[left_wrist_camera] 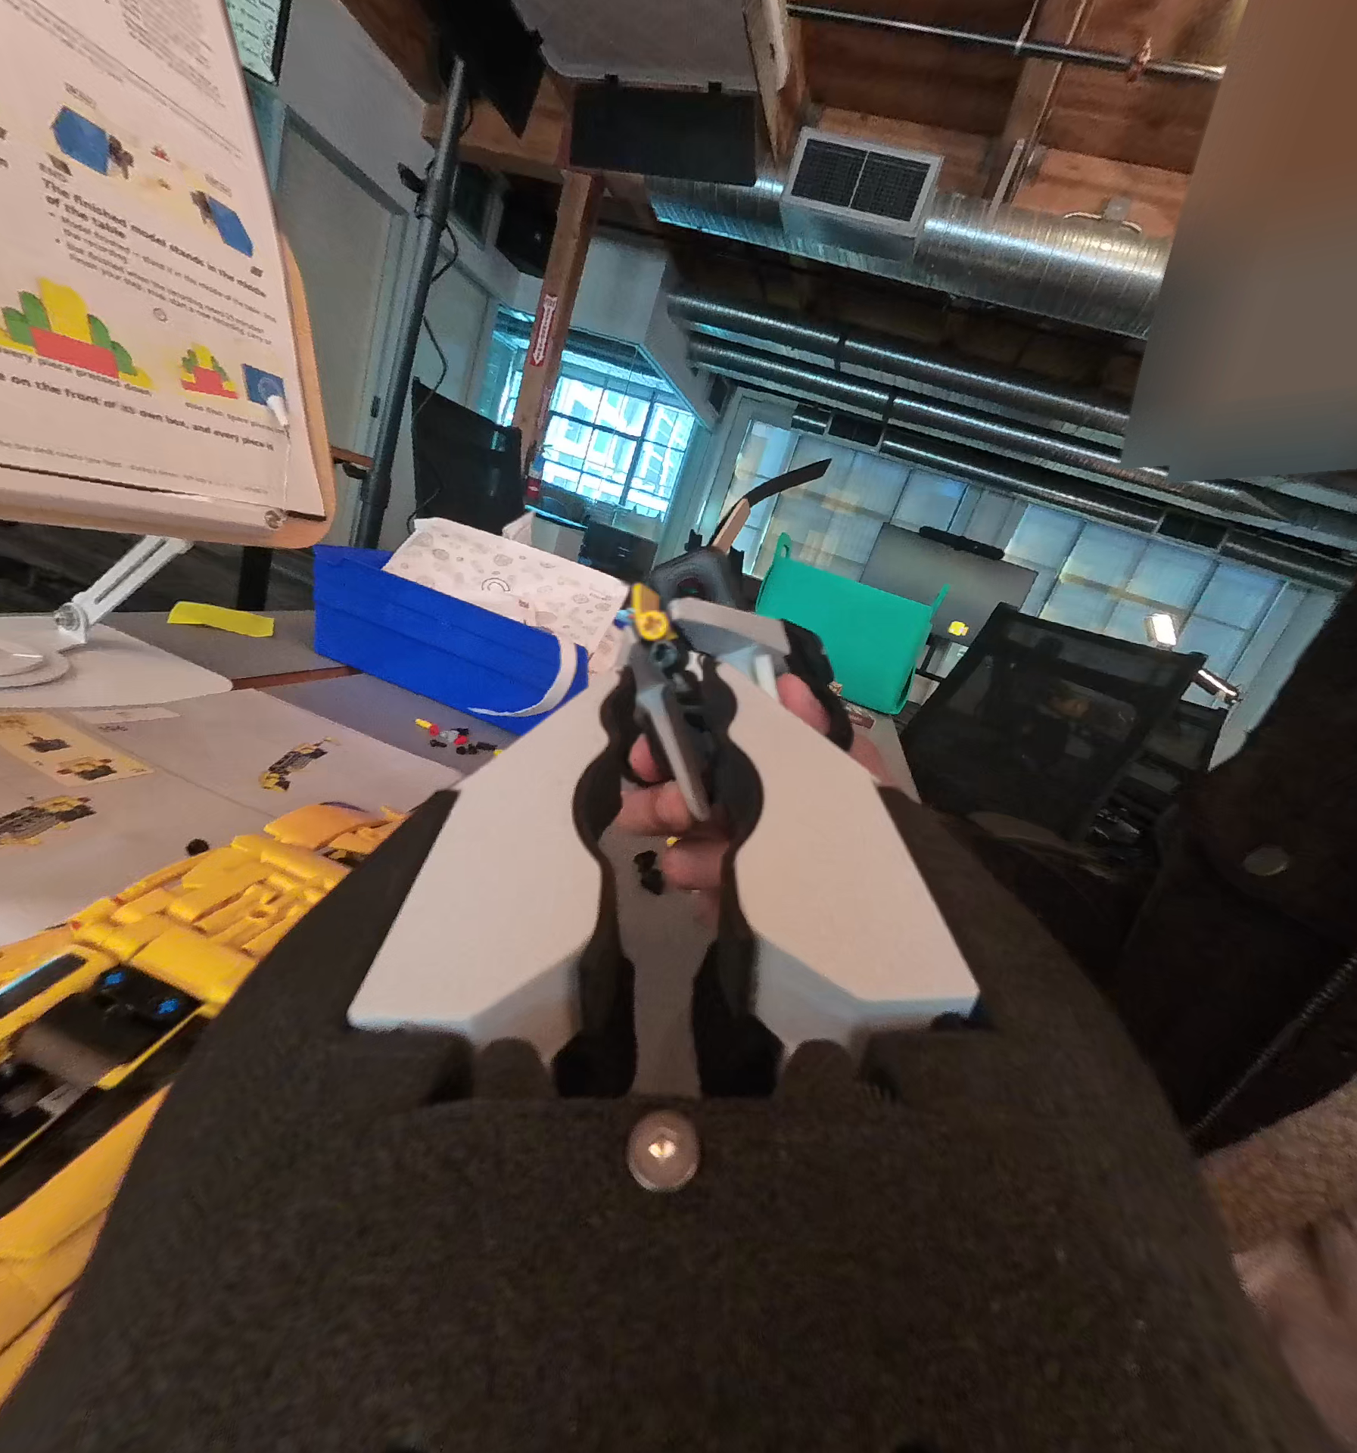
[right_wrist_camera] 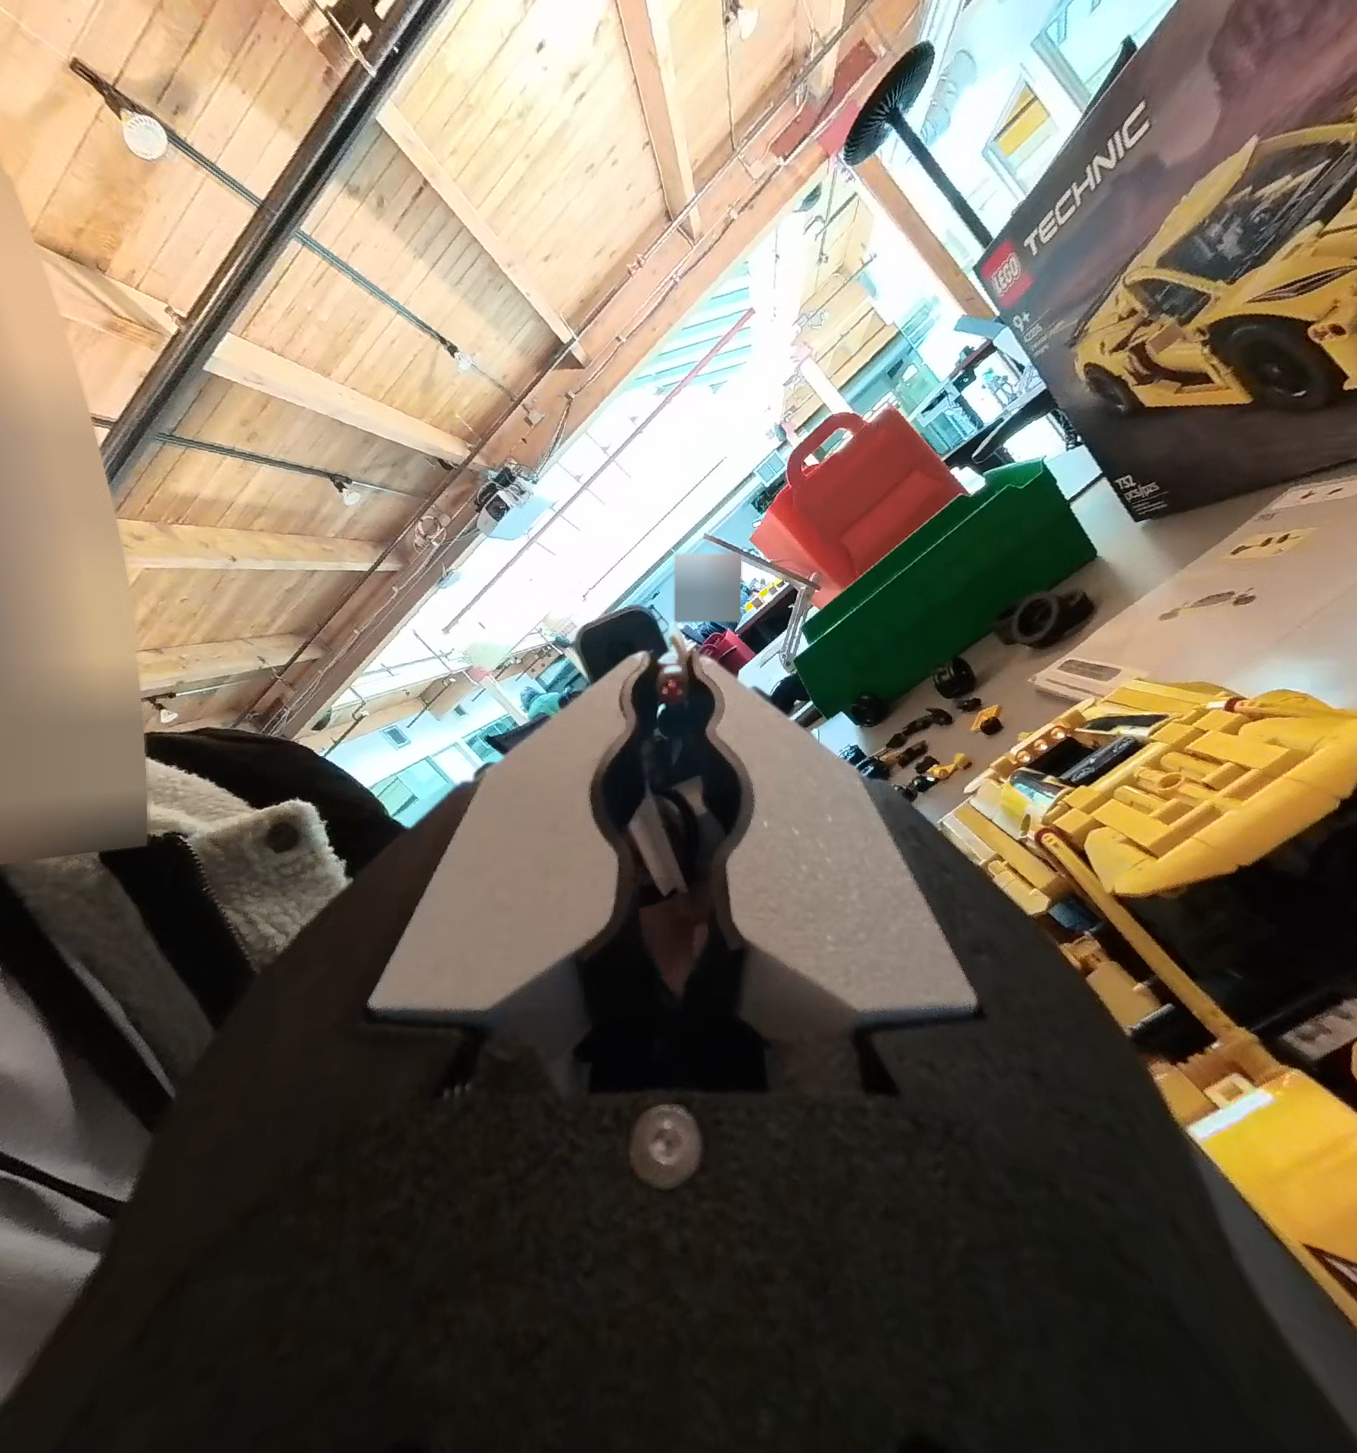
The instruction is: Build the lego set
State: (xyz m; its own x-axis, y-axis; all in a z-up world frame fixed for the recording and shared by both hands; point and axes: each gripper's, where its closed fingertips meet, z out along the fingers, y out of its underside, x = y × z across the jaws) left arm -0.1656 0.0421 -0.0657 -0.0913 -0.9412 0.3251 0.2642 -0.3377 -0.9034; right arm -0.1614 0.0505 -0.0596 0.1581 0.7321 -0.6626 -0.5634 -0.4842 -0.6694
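Item, left gripper [left_wrist_camera: 663, 652]: you are holding it raised above the table, its jaws drawn nearly together on a small lego sub-assembly [left_wrist_camera: 659, 668] (a grey beam capped by a yellow connector with dark pins). The beam's long axis is running along the fingers, from deep in the gap out to the tips, where the yellow end is poking clear. Item, right gripper [right_wrist_camera: 671, 668]: you are aiming it nose-to-nose at the left one, jaws close together around a small red and dark piece [right_wrist_camera: 669, 692] at the tips; whether it is truly clamped cannot be told. Seen from the left wrist, its grey fingers are arriving from ahead and to the right, touching or just beside the yellow end. Item, yellow car model [right_wrist_camera: 1178, 794]: it is lying on the table below, left of the left gripper and right of the right one, well apart from both tips. Item, loose parts [right_wrist_camera: 934, 743], green bin [right_wrist_camera: 950, 590], blue bin [left_wrist_camera: 439, 637]: farther back. Judgement: the mating is turning on keeping both tips on one line, along the beam's axis.
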